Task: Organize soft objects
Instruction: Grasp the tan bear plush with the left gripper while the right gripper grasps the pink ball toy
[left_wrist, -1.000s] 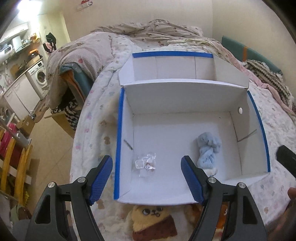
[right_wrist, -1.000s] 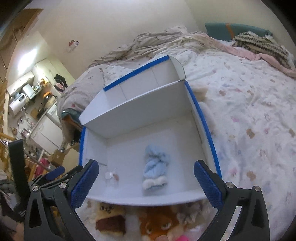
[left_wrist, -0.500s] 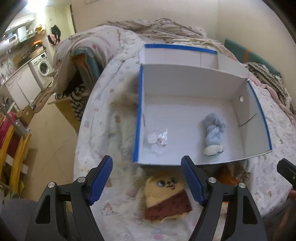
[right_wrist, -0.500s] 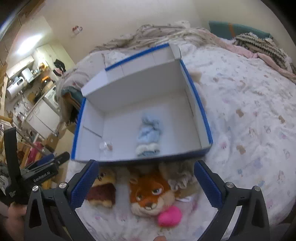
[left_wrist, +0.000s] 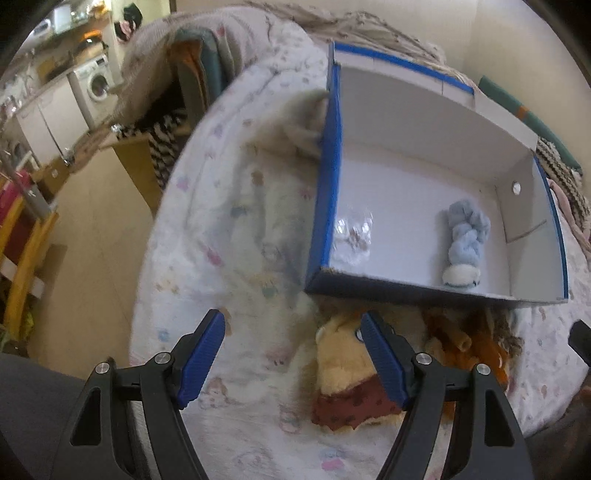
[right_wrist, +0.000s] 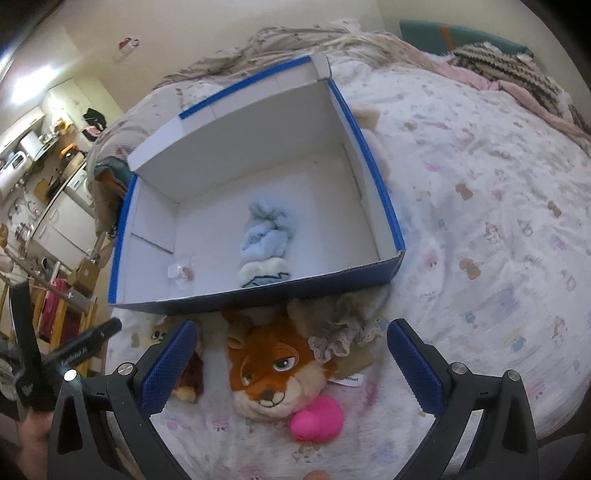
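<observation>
A white box with blue edges (left_wrist: 330, 177) (right_wrist: 380, 192) sits on the bed. Inside lie a light blue soft toy (left_wrist: 465, 236) (right_wrist: 267, 230) and a small clear plastic bag (left_wrist: 352, 230) (right_wrist: 181, 271). In front of the box lie a yellow plush with a brown scarf (left_wrist: 341, 373) (right_wrist: 186, 380), an orange fox plush (right_wrist: 275, 373) (left_wrist: 476, 345), a frilly beige cloth (right_wrist: 343, 328) and a pink soft ball (right_wrist: 317, 419). My left gripper (left_wrist: 291, 354) is open, just left of the yellow plush. My right gripper (right_wrist: 290, 365) is open above the fox plush.
The patterned bedspread (right_wrist: 480, 221) stretches to the right, with blankets and a knitted pillow (right_wrist: 509, 70) at the back. The bed's left edge (left_wrist: 147, 258) drops to the floor, where a chair with clothes (left_wrist: 162, 122) and a washing machine (left_wrist: 96, 79) stand.
Both grippers have pulled back from over the box toward the bed's near edge, bringing the plush toys in front of the box into view. Both stay open.
</observation>
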